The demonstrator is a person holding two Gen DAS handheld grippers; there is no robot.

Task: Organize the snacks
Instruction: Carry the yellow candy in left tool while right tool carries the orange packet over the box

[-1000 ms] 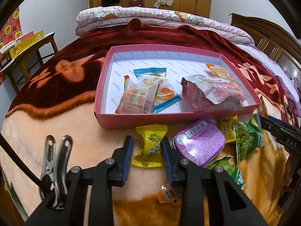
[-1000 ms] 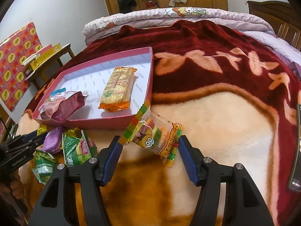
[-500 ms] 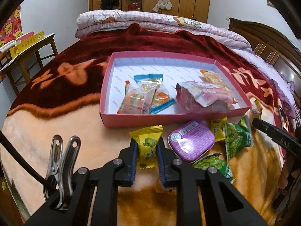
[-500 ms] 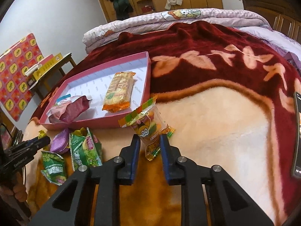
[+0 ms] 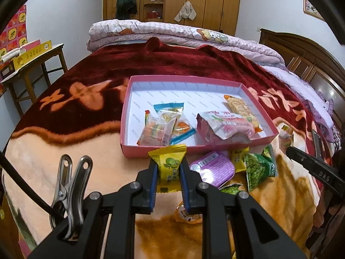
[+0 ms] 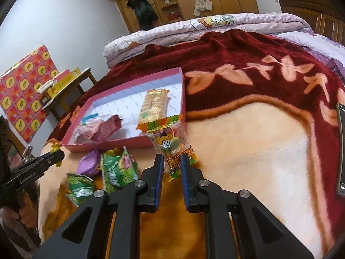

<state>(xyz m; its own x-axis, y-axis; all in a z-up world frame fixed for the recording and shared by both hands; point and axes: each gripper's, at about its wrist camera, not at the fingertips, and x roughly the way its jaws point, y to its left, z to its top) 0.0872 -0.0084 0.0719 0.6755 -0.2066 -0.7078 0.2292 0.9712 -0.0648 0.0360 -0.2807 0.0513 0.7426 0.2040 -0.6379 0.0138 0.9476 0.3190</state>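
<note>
1. While the bed's blanket (image 5: 71, 168) carries everything here, the far-left edge of the left wrist view holds a wooden side bench (image 5: 32, 64) with a yellow carton on it.
2. Left tool (image 5: 168, 168): clenched on the yellow candy packet (image 5: 169, 161), which stands upright between the blue pads, just in front of the box's near wall.
3. Pink box (image 5: 129, 116), white inside, lies on the blanket. In it, left to right: a clear gummy bag (image 5: 156, 130), a blue-edged packet (image 5: 172, 112) partly under it, a crumpled pink pouch (image 5: 220, 125), an orange biscuit pack (image 5: 239, 108) by the right wall.
4. Loose on the blanket beside the box's near right corner: a purple tin (image 5: 212, 168), a small yellow packet (image 5: 239, 157) and a green pea bag (image 5: 257, 168), bunched together and touching; another green bag (image 5: 231, 188) sits nearer the camera.
5. Right tool (image 6: 171, 168): clenched on the gummy packet (image 6: 170, 142), pads gripping its lower end, the top striped seal overlapping the box's near right corner (image 6: 181, 99) in view.
6. Far right: a dark phone (image 6: 340, 151) lies on the blanket at the frame edge.
</note>
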